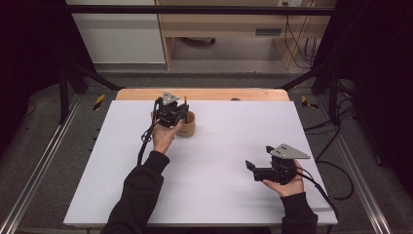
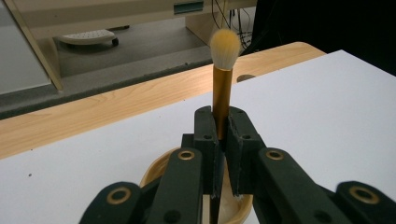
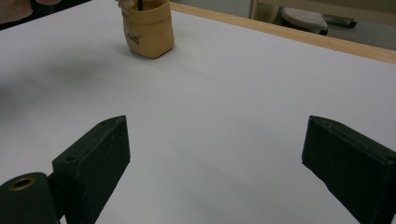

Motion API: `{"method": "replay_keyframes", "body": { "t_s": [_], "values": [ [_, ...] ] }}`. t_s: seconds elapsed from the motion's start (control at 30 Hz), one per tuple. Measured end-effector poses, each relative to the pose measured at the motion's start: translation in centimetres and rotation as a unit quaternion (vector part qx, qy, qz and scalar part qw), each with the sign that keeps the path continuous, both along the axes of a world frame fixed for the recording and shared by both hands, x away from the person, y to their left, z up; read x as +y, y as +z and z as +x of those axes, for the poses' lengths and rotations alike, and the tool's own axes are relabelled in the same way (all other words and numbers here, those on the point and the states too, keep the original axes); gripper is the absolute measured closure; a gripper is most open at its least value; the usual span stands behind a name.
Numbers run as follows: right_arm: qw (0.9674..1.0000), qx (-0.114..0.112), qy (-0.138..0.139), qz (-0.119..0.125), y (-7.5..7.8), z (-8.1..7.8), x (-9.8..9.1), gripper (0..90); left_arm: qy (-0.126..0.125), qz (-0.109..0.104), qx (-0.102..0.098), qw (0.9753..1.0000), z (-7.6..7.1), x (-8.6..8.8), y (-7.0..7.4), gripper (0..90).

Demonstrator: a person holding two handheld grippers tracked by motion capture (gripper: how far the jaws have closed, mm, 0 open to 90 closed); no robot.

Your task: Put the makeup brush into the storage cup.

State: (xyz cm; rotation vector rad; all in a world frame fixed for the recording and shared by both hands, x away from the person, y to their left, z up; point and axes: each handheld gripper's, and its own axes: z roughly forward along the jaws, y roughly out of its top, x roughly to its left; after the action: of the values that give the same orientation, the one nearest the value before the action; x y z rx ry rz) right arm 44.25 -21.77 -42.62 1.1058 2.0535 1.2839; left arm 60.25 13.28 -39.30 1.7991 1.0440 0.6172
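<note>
Your left gripper [image 2: 223,140] pinches a makeup brush [image 2: 222,93] upright over the tan cup [image 2: 156,170].

The brush stands with its pale bristle tuft up and its gold handle clamped between your left jaws, its lower end going down into the cup's mouth. In the high view the cup [image 1: 187,127] sits toward the far left of the white board [image 1: 229,161], just beside your left gripper [image 1: 175,116], with the wooden table edge [image 1: 214,94] beyond it. Your right gripper [image 1: 258,158] rests well apart at the near right, its jaws spread wide with nothing between them, pointing across the board towards the cup [image 3: 148,30].
</note>
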Motion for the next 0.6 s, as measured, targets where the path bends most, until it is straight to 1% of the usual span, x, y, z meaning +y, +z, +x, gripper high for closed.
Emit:
{"method": "replay_keyframes", "body": {
  "t_s": [0.23,0.27,0.4,0.6],
  "values": [
    [1.0000,0.001,0.000,0.000,-0.02,-0.01,0.04,8.0,-0.001,0.004,0.007,1.0000,0.10,-0.26,-0.40,83.0],
    [1.0000,0.001,0.000,0.001,-0.02,-0.01,0.04,8.0,-0.001,0.009,0.010,0.9999,0.12,-0.36,-0.56,83.0],
    [1.0000,0.001,0.000,0.002,0.00,-0.03,0.04,7.9,-0.003,0.010,0.014,0.9998,0.22,-0.50,-0.89,82.9],
    [1.0000,0.001,0.000,0.000,-0.04,-0.01,0.05,7.9,-0.002,0.010,0.014,0.9999,0.21,-0.49,-0.92,82.6]
  ]
}}
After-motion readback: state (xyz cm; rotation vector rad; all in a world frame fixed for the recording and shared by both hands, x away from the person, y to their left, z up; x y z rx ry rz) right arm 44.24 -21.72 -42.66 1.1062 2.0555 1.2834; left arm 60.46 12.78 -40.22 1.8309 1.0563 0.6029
